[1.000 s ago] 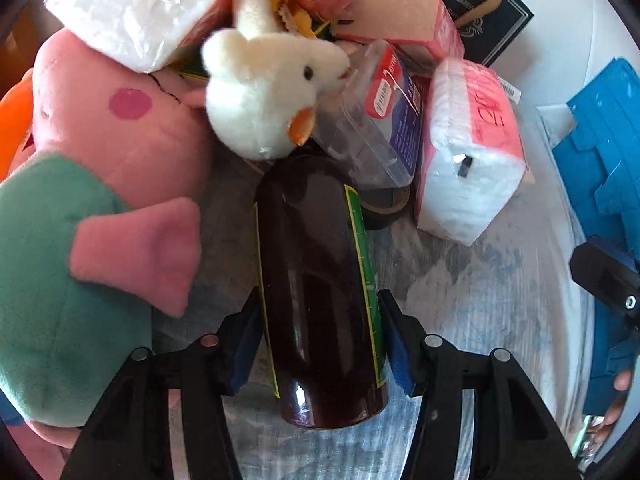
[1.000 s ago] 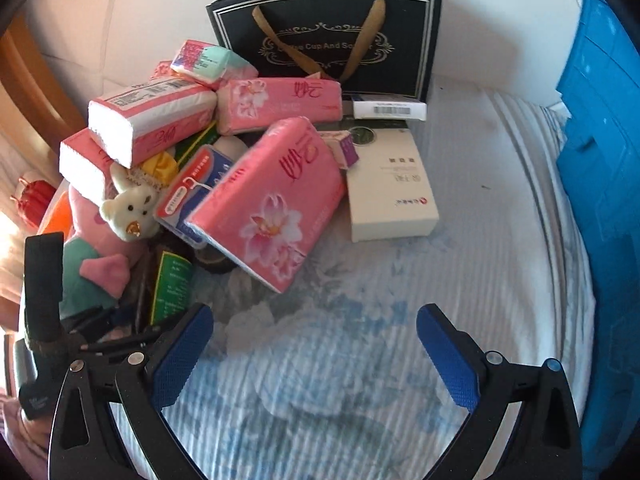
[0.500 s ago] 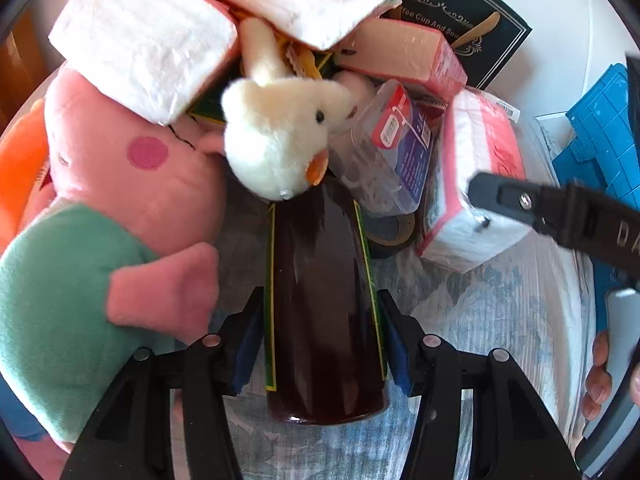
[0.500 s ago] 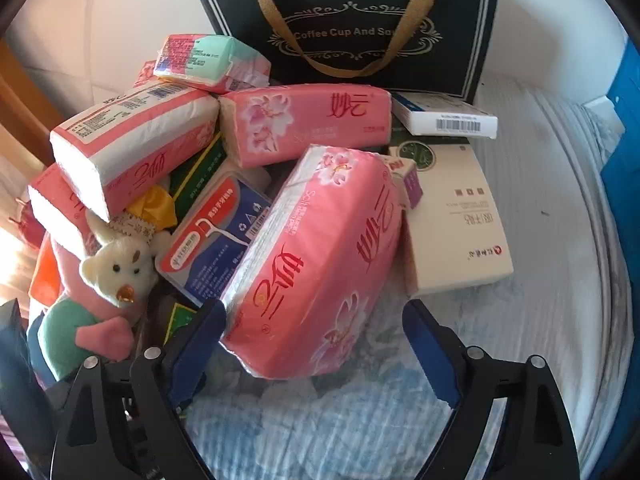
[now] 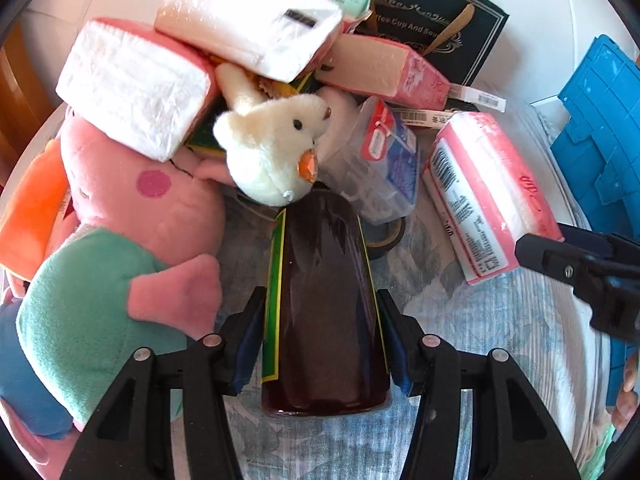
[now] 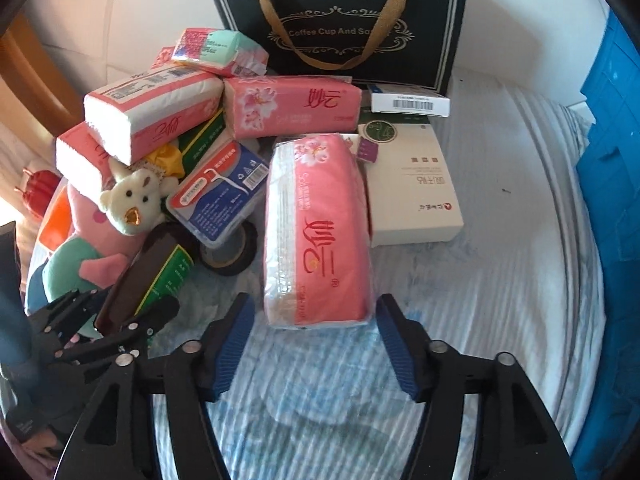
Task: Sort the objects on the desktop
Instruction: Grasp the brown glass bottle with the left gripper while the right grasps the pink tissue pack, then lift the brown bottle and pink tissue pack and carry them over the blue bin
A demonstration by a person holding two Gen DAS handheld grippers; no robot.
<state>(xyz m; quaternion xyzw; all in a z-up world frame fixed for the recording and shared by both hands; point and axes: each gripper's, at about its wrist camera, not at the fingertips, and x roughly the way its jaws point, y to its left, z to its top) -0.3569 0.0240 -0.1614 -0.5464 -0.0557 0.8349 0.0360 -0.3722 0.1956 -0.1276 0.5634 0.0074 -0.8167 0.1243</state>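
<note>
On the cloth [image 6: 480, 300], the left gripper [image 5: 320, 344] squeezes the bottle [image 5: 324, 300]; the right gripper [image 6: 312, 344] is closing around the tissue pack [image 6: 316, 232], not pressing yet.

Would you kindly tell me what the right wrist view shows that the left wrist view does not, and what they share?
Only the right wrist view shows the white box and the right gripper closing around the nearest pink tissue pack.

Only the left wrist view shows the left gripper clamped on the dark bottle from behind.

Both show the white chick plush, floss-pick box and black gift bag.
</note>
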